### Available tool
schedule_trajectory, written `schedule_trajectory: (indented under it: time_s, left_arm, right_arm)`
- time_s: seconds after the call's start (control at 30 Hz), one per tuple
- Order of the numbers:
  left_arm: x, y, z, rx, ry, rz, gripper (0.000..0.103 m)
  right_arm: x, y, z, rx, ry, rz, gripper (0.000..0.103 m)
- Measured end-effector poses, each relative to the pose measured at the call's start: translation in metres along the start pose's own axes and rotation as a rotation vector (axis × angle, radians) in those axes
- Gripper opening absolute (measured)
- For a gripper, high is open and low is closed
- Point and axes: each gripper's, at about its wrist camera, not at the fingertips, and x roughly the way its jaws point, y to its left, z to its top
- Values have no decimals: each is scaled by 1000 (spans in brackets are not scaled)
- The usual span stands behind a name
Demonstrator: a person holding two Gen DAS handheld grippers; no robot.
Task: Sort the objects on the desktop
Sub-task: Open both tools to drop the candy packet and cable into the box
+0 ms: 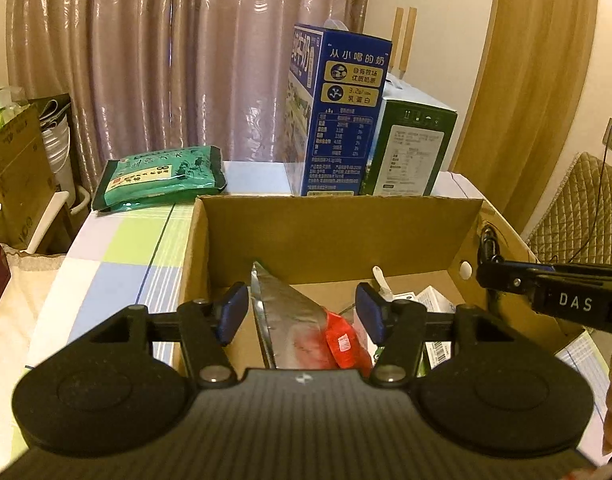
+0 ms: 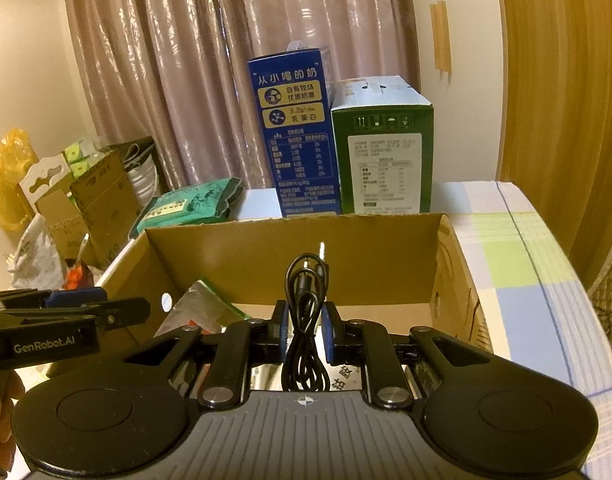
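A: Left gripper?

B: Jaws stand apart over the box, pressing on nothing. A foil pouch with a red end lies below and between them, inside the box, free of both pads.

A: Right gripper?

B: Narrow, clamped on a coiled black cable. The coil stands up between the pads, above the box interior.

A: Anything else near them?

B: Small white packs lie in the box, right of the left gripper. Beyond the box's far wall stand a blue carton and a green carton. A green packet lies on the worktop, ahead and left of both grippers.
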Motion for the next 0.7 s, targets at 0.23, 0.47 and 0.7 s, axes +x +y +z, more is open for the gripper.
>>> schedule_trajectory:
  time_s: [0.23,0.47,0.7]
  left_arm:
    - [1,2,-4,9,4,2,56]
    - [-2,2,-5,23,-14,31,75]
    - [-14,-1,-10,66,-50,83,95]
  right_arm:
    - [-4,-16,2,107,-47,17,77]
    - [-5,-16,2,79,-51,-10,77]
    - [-10,-14,-6,20,-60,-84,101]
